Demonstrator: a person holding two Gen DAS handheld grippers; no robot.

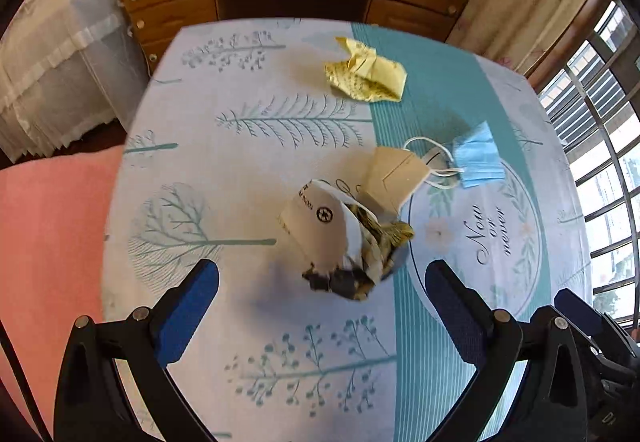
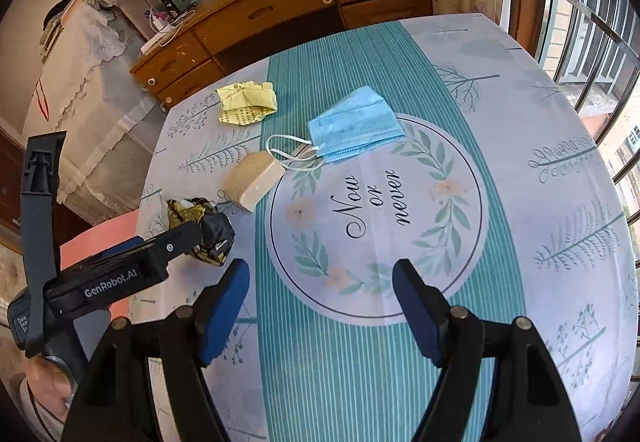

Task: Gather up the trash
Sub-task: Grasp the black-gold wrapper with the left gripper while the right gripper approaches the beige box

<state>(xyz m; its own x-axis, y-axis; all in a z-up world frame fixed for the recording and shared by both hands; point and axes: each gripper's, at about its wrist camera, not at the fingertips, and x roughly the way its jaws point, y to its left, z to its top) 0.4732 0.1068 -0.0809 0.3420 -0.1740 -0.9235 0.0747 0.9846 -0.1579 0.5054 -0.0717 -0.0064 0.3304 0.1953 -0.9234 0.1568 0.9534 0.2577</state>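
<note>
Trash lies scattered on the round printed tablecloth (image 2: 500, 169) ahead of you. Your left gripper (image 1: 322, 282) has its jaws spread wide with nothing between the blue pads, hanging just short of a crumpled paper cup (image 1: 320, 234) stuffed with dark wrapper scraps, which sits at twelve o'clock from the fingertips. Beyond the cup, at about one o'clock in the left view, a beige folded card (image 1: 394, 171) touches the ear loops of a blue face mask (image 1: 478, 157); a crumpled yellow paper (image 1: 366, 71) lies farther off at twelve o'clock, well apart from the rest. Your right gripper (image 2: 320, 294) is equally wide open and holds nothing, poised over the "Now or never" wreath print, with the mask at twelve o'clock and the cup at ten o'clock, beside the left tool's body. A wooden dresser (image 2: 280, 9) stands behind the table.
</note>
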